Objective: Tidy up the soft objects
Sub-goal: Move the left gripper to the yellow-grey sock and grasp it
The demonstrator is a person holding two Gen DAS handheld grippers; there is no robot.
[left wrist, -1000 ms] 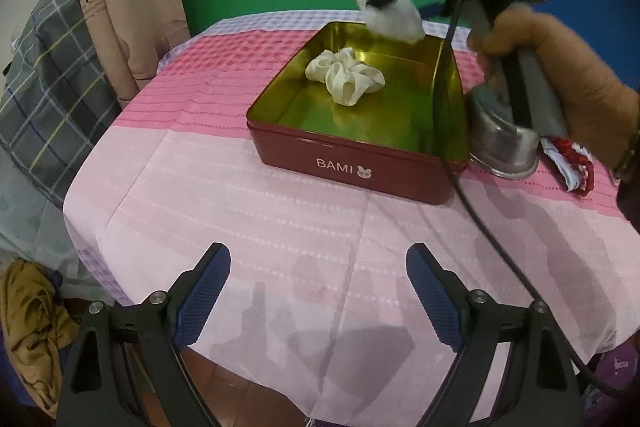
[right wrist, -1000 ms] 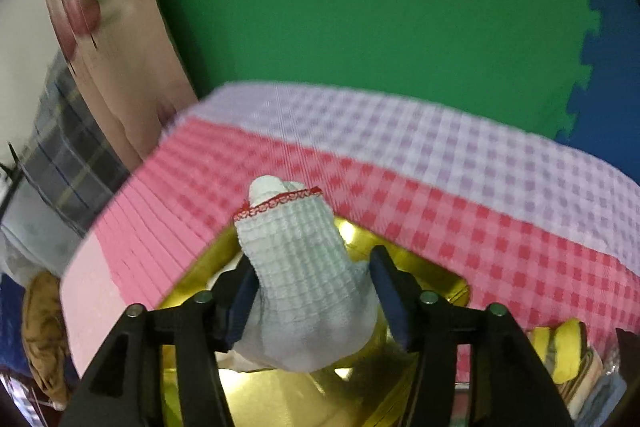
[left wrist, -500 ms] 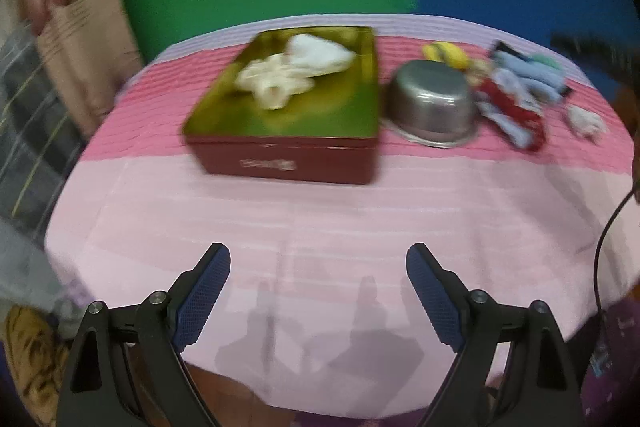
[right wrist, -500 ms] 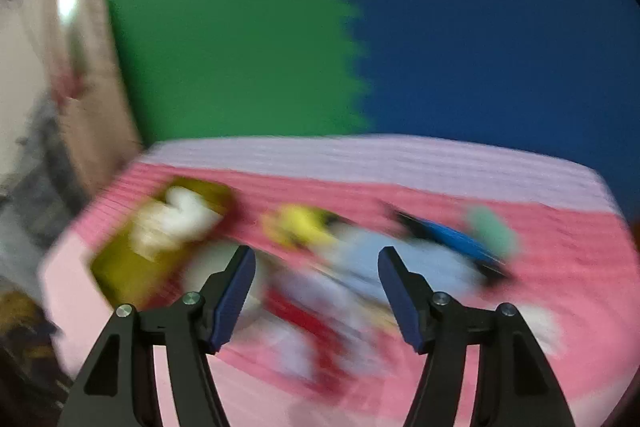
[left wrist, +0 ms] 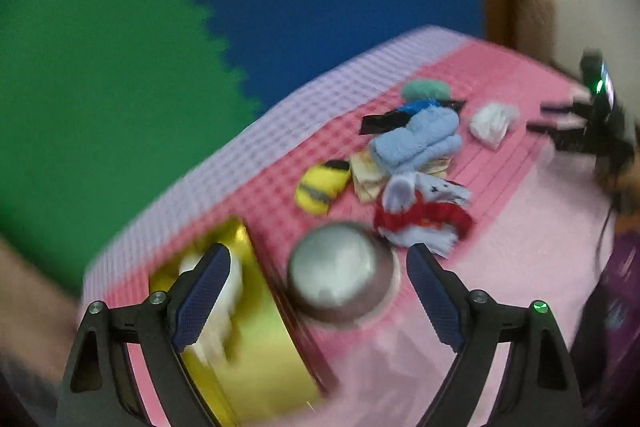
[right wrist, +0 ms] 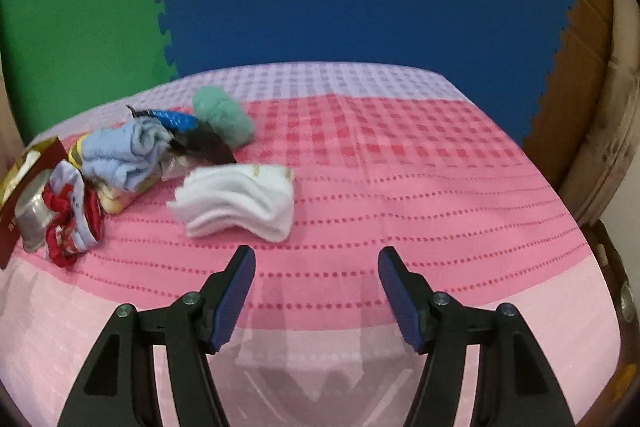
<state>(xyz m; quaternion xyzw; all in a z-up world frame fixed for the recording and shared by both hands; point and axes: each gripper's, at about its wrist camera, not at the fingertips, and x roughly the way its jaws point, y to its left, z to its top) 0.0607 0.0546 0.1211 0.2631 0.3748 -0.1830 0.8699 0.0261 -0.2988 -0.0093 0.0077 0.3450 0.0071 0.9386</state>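
Note:
A red tin with a gold inside [left wrist: 256, 359] holds white soft items [left wrist: 224, 311] at the lower left of the left wrist view. A pile of soft things lies on the pink cloth: a folded white cloth [right wrist: 240, 203], a light blue towel [right wrist: 120, 155], a green pompom [right wrist: 224, 115], a red and white piece [right wrist: 72, 223], a yellow plush [left wrist: 320, 187]. My right gripper [right wrist: 316, 287] is open and empty, just in front of the white cloth. My left gripper [left wrist: 320, 291] is open and empty above the tin and bowl.
A steel bowl [left wrist: 340, 287] stands between the tin and the pile. The table's right edge [right wrist: 592, 239] drops off near a wooden piece. The right gripper also shows at the far right of the left wrist view [left wrist: 576, 123].
My right gripper let go of the white checked cloth into the tin and swung right to the pile. My left gripper swung right and closer to the tin and bowl.

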